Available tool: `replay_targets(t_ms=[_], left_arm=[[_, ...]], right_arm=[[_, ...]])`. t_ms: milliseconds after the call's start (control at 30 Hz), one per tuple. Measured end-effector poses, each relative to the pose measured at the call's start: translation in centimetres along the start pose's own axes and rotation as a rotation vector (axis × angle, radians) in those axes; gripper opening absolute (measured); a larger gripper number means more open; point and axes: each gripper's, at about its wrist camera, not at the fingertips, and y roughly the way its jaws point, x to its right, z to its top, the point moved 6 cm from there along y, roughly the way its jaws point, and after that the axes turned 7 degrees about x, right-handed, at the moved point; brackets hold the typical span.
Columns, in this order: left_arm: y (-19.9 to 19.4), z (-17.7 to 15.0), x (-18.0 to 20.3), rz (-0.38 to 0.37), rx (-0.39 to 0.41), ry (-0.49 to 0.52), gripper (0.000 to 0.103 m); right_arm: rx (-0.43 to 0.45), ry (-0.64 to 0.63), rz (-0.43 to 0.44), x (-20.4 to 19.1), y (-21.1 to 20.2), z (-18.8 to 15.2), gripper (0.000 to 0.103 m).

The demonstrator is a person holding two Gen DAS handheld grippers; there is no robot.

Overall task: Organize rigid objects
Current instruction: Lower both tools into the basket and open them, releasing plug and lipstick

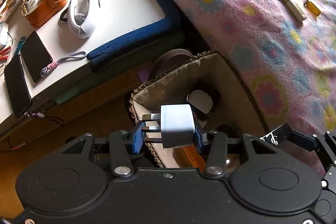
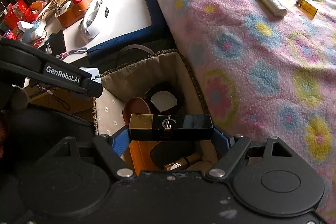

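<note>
The charger plug [image 1: 177,125] is matt white plastic with dull metal pins. The lipstick case [image 2: 171,127] is glossy black with a brushed gold end. The basket [image 2: 147,75] has a woven rim and soft beige cloth lining. The blanket [image 2: 262,51] is fuzzy fleece. The tabletop [image 1: 126,3] looks smooth, white.

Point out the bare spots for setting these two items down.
Free: flowered fleece blanket below the gold tube and amber vial; white tabletop between the white headset and blue edge padding. Crowded: fabric-lined woven basket floor and the table's far left.
</note>
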Motion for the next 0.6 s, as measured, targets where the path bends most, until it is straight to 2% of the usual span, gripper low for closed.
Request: replay_targets(t_ms=[200,267,333,367,600], left_arm=[[0.13,-0.04,0.14,0.008,-0.005,0.011,0.046],[0.06,-0.01,0.17,0.008,-0.003,0.014,0.049],[-0.06,0.06,0.21,0.008,0.004,0.016,0.060],[-0.12,0.08,0.25,0.011,0.010,0.019,0.062],[-0.01,0.13,0.24,0.018,0.007,0.021,0.064]], right_arm=[[-0.009,0.014,-0.003,0.05,0.49,0.01,0.082],[-0.012,0.017,-0.004,0.05,0.65,-0.02,0.082],[-0.013,0.023,-0.007,0.07,0.81,-0.05,0.082],[-0.011,0.023,-0.009,0.06,0.79,-0.07,0.081],[0.001,0.029,-0.012,0.15,0.55,0.02,0.081]])
